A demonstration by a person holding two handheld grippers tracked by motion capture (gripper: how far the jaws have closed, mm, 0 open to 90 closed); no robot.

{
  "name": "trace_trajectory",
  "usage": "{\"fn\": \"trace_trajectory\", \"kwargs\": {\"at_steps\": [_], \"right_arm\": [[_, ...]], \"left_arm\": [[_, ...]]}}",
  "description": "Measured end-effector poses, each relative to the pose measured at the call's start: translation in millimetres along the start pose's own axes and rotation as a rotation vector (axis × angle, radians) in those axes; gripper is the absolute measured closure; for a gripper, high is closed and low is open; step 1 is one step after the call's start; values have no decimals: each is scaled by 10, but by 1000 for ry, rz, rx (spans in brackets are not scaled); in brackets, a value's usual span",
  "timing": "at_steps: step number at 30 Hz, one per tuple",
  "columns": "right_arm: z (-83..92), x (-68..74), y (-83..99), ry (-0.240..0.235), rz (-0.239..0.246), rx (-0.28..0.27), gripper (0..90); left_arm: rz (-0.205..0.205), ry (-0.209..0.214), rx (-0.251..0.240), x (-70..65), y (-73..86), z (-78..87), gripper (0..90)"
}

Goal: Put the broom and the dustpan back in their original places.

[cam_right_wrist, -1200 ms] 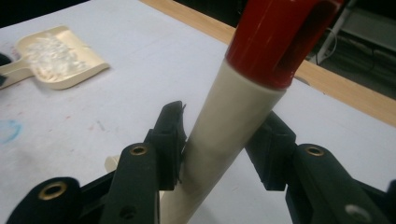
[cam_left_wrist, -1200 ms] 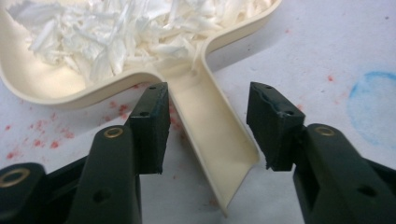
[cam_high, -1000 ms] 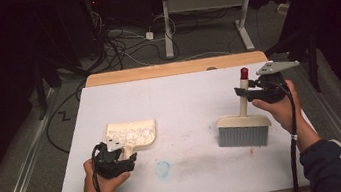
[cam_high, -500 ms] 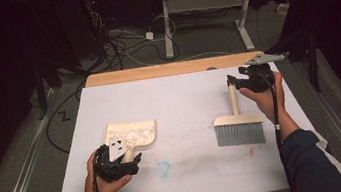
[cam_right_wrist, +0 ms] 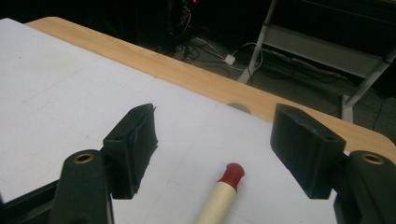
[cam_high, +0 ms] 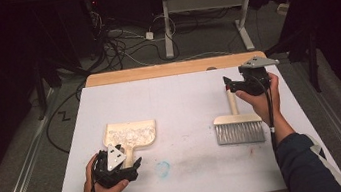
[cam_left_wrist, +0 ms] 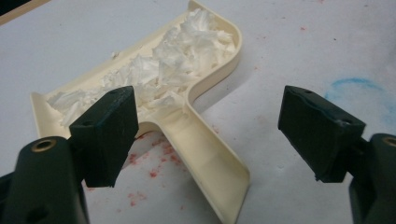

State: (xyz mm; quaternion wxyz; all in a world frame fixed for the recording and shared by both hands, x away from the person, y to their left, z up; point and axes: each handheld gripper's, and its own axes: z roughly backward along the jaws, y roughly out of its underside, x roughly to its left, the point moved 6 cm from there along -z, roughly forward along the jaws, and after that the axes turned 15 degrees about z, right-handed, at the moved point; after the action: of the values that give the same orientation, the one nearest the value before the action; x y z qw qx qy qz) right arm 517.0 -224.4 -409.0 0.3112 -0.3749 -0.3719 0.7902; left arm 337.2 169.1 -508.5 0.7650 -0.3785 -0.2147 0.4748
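Lying between right tool [cam_right_wrist: 212,149] jaws: brush handle [cam_right_wrist: 222,193].

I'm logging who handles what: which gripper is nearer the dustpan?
Left. The left gripper sits open at the dustpan handle, jaws either side of it; the right gripper is across the table, open over the brush handle's tip.

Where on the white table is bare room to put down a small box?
The far left stretch of the white table, beyond the cream plastic dustpan of white shreds, is bare. So is the middle strip between that dustpan and the grey-bristled wooden hand brush. The near left, around the left gripper and the blue smudge, is crowded.
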Motion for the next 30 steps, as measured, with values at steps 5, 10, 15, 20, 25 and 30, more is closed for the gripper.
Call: {"fn": "trace_trajectory", "kwargs": {"at_steps": [5, 10, 15, 20, 25, 30], "right_arm": [[24, 31, 57, 11, -54, -18, 244], [65, 60, 64, 46, -54, -34, 157], [112, 125, 71, 37, -48, -59, 161], [185, 164, 57, 34, -36, -100, 161], [259, 216, 44, 34, -18, -121, 161], [366, 262, 10, 33, -3, -143, 161]], "left_arm": [[-3, 9, -20, -19, -2, 13, 199], [12, -8, -35, -7, -11, 18, 185], [12, 1, -23, -16, 3, -15, 185], [-6, 7, -11, -34, 13, -34, 183], [-11, 1, -11, -35, 16, -37, 182], [-19, 2, -10, -40, 12, -29, 182]]}}
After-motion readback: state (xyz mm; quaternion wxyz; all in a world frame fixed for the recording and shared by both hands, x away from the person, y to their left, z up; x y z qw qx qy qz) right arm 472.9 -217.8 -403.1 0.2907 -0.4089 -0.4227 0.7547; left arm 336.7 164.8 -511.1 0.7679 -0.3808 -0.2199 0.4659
